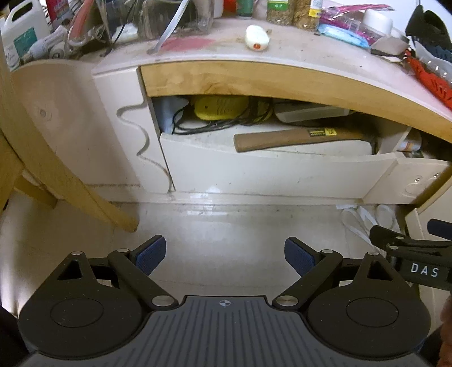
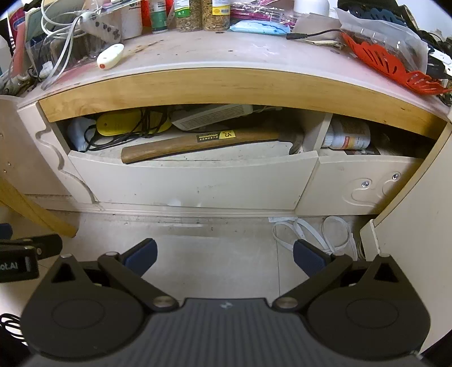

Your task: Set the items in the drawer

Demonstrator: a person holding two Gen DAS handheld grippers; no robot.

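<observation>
The white drawer (image 1: 254, 172) (image 2: 192, 180) under the desk top stands pulled open. Inside it lie a hammer with a wooden handle (image 1: 296, 138) (image 2: 197, 142), a yellow device with black cable (image 1: 220, 108) (image 2: 124, 122) and a white flat box (image 2: 212, 115). A white oval remote with a red button (image 1: 256, 38) (image 2: 110, 56) lies on the desk top. My left gripper (image 1: 224, 255) is open and empty, low above the floor in front of the drawer. My right gripper (image 2: 224, 254) is open and empty, also in front of the drawer.
The desk top (image 2: 226, 48) is crowded with jars, cables, a power strip (image 2: 99, 26), a blue mask and a red plastic item (image 2: 375, 60). A second open drawer (image 2: 364, 183) on the right holds a bottle (image 2: 350, 135). A wooden chair leg (image 1: 70, 175) stands at left. White straps (image 2: 310, 231) lie on the floor.
</observation>
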